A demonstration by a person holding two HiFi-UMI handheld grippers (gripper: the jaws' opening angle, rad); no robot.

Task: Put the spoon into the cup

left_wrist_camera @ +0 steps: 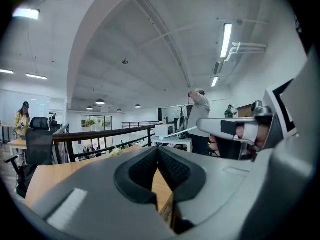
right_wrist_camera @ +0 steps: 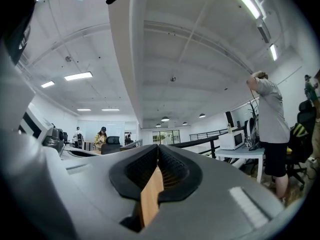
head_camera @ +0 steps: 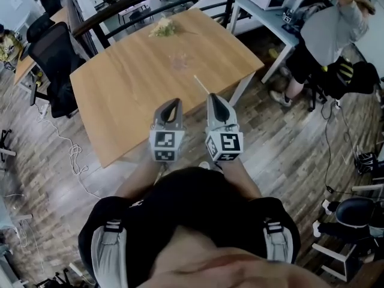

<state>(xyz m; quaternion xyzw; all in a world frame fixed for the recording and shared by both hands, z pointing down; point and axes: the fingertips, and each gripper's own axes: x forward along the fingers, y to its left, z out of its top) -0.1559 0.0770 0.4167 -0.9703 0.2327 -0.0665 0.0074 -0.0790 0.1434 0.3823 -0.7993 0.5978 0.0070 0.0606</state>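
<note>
I am pressing the black pads of my right gripper (right_wrist_camera: 158,149) together at their tips, and between them I am pinching the thin pale spoon (head_camera: 201,84), whose slim length is sticking out past the tips toward 11 o'clock in the head view, over the near edge of the wooden table (head_camera: 132,95). Just beside it at 9 o'clock I am holding my left gripper (left_wrist_camera: 158,151) with its pads also meeting at the tips and nothing between them; only a sliver of table is showing through the gap below. Both grippers are pointing about level, side by side but apart. Farther out at 11 o'clock, mid-table and well apart from the spoon, a faint clear shape is sitting that I am taking for the cup (head_camera: 179,61), though it is too dim to be sure. Beyond it at 12 o'clock a small pale-yellow bunch of flowers (head_camera: 163,27) is lying near the far edge. At 10 o'clock a black office chair (head_camera: 51,59) is standing by the table, and at 2 o'clock a person in grey (head_camera: 327,35) is standing at a white desk
</note>
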